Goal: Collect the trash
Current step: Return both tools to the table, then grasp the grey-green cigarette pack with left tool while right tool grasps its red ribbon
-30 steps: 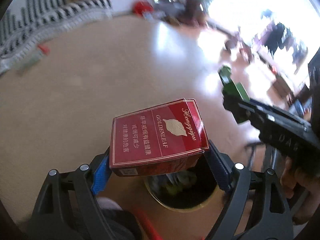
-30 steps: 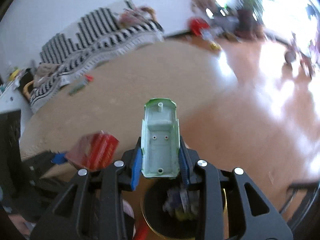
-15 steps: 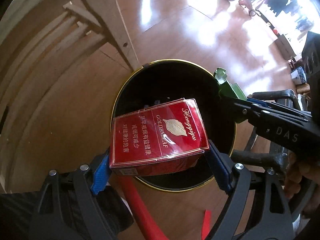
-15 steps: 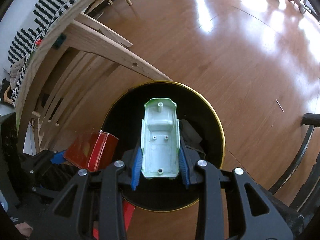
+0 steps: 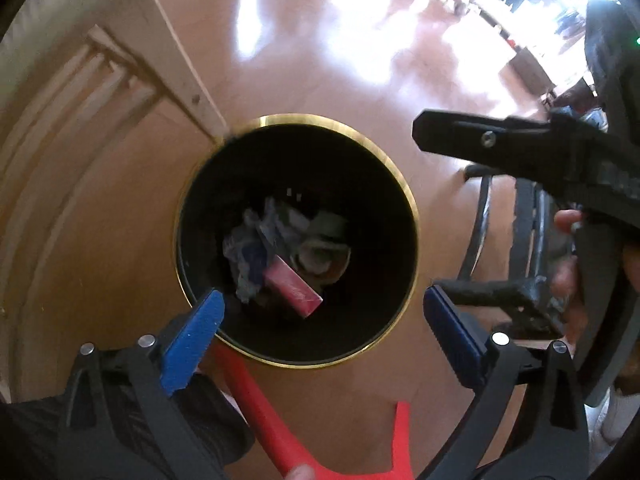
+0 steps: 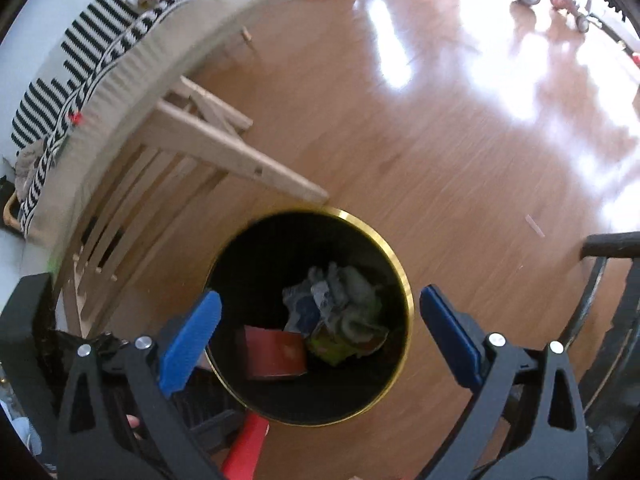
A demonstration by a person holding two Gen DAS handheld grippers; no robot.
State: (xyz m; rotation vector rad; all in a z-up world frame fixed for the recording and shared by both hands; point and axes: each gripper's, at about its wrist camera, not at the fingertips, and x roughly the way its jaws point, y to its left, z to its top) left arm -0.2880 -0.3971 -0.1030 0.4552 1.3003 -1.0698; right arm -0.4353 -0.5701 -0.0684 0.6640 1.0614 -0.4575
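Both grippers are now standing spread and empty over the black bin point(image 5: 400, 184): half a second ago the left was clamping the red cigarette pack and the right the pale green plastic piece, and both loads have since dropped inside.

Going from left to right, the left gripper point(image 5: 324, 340) is hanging above the near side of the gold rim, its blue pads point(image 5: 192, 340) wide apart with nothing between them. Below it the red cigarette pack point(image 5: 294, 286) is lying tilted on crumpled paper point(image 5: 256, 248) at the bottom. Further right, the right gripper point(image 6: 320, 340) is hovering likewise released over the same bin point(image 6: 402, 280), the pack point(image 6: 276, 352) showing beneath it.

Judging from here, the risk is in pulling away: a finger might be catching the rim and tipping the bin, since both tools are crowding one opening.

From the left wrist, the right tool's black frame point(image 5: 520, 152) is showing beside the bin. Only the right wrist is showing the striped cloth point(image 6: 80, 60) and the wooden table leg point(image 6: 240, 164) touching the rim. I cannot pick out the green piece for certain.
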